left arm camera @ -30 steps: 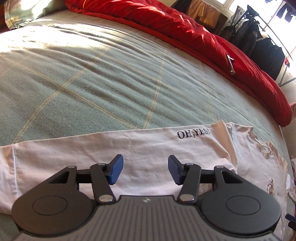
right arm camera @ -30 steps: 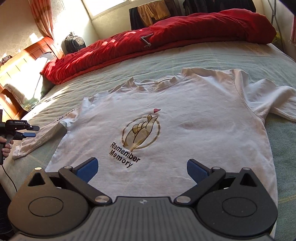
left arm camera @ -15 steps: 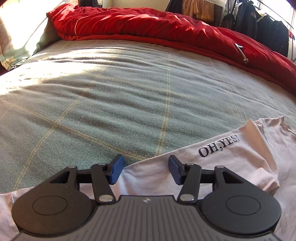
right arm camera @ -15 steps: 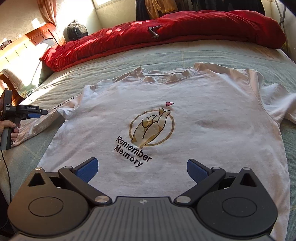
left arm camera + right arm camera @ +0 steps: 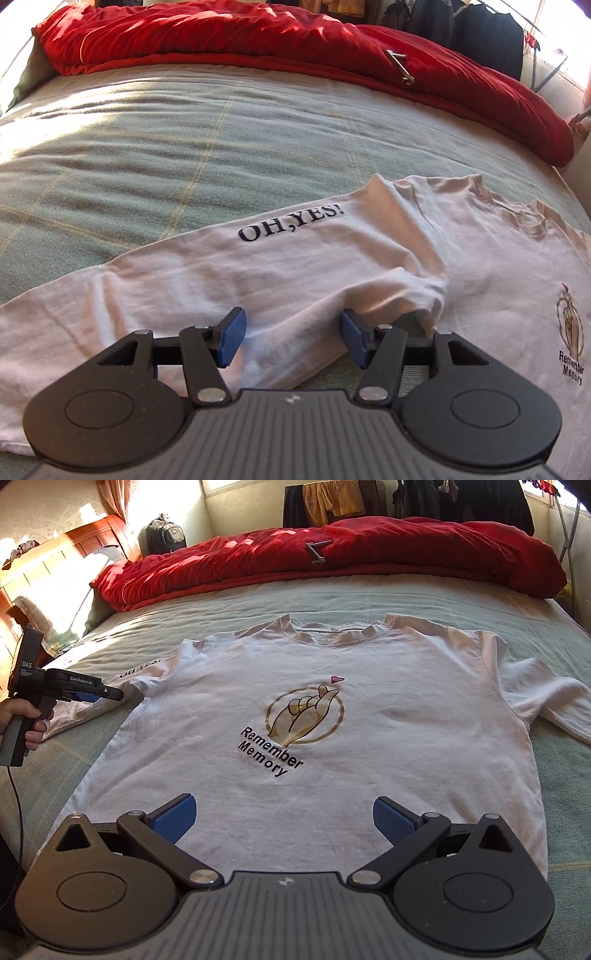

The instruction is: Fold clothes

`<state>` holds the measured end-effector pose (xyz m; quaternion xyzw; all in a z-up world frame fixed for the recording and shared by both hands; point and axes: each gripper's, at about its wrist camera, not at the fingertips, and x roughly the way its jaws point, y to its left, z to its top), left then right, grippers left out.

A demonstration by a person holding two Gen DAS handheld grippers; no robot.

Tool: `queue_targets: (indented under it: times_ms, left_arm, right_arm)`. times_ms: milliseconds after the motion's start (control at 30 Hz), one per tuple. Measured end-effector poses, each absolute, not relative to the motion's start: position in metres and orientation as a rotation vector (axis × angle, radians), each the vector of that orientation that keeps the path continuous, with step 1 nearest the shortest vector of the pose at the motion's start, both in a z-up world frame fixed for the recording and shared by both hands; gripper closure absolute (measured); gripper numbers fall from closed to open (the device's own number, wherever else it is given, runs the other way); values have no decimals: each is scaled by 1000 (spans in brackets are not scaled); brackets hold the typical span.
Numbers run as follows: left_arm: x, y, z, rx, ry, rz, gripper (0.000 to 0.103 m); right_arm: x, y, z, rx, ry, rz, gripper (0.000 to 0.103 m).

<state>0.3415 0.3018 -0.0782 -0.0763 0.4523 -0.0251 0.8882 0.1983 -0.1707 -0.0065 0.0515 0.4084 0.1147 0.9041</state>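
Both grippers tilted down over the white T-shirt, left gripper and right gripper jaws apart, empty.

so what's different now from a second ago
The left gripper has slid along the sleeve toward the shirt's body, and its jaws have just been opening, gripping nothing. The right gripper shifted slightly over the hem, open. The white t-shirt lies flat on the bed as before.

The white cotton T-shirt looks soft and matt, its print slightly glossy. The green woven bedspread is coarse, the red quilt velvety, the wooden headboard polished.
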Motion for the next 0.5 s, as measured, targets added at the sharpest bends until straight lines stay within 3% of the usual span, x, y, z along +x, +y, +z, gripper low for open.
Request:
queue_targets:
  times_ms: [167, 233, 500]
  left_arm:
    - [341, 314, -73, -212, 943, 24, 43]
    - [336, 308, -66, -205, 942, 42, 48]
    - [291, 222, -11, -149, 844, -189, 42]
  right_arm:
    - [186, -181, -2, 103, 835, 204, 0]
    - [181, -186, -1, 110, 827, 197, 0]
    - [168, -199, -2, 117, 808, 193, 0]
